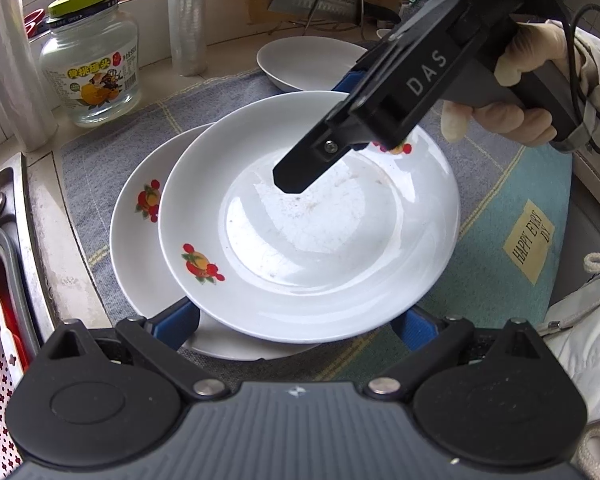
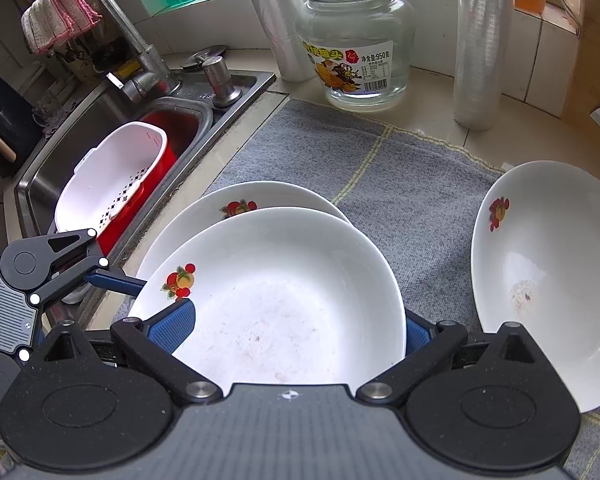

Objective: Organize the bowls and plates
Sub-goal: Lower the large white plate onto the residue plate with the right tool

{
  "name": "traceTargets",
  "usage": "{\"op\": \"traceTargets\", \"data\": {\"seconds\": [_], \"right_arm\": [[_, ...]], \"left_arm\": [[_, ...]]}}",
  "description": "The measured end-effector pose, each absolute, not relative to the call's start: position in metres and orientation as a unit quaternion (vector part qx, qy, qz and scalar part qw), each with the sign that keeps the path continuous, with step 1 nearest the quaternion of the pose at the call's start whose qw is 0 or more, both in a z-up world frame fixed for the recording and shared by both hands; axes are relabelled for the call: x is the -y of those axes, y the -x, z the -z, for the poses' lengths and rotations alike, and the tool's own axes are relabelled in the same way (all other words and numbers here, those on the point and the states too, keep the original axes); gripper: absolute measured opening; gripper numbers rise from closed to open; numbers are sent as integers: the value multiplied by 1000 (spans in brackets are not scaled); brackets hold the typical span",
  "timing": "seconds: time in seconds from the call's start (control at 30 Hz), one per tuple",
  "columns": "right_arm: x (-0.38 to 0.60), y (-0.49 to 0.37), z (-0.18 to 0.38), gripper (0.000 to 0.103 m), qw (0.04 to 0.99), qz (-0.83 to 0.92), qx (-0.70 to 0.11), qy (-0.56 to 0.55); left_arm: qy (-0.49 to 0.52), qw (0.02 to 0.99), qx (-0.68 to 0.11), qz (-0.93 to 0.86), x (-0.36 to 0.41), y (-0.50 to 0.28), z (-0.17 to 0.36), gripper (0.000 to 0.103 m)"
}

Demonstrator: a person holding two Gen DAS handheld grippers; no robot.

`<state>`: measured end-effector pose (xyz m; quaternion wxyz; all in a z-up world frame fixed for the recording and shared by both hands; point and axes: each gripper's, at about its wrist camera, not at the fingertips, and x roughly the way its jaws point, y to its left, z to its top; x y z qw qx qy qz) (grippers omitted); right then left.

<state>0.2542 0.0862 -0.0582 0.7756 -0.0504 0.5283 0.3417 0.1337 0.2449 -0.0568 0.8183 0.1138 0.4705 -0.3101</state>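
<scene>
Hard, slippery, easy to break top plate (image 1: 308, 240), best held at rim, both tools spread wide apart.

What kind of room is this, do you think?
Most likely a home kitchen counter: a steel sink with a faucet, white plates on a cloth mat, and a glass jar by the window.

We've got a pale kitchen counter (image 2: 432, 92) by the sink, with a grey-blue mat (image 2: 400, 200) spread over it. On the mat sit the lower plate (image 2: 276, 194) of a stack and a separate plate (image 2: 556, 272). Directly on the counter stand a glass jar (image 2: 360, 44) and two cling-film rolls (image 2: 480, 40).
</scene>
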Motion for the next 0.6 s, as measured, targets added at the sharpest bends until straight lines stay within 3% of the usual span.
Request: {"op": "traceTargets", "data": {"seconds": [0.6], "right_arm": [[-79, -241, 50, 103, 780, -340, -524, 44]], "left_arm": [[-123, 826, -462, 298, -248, -128, 51, 101]]}}
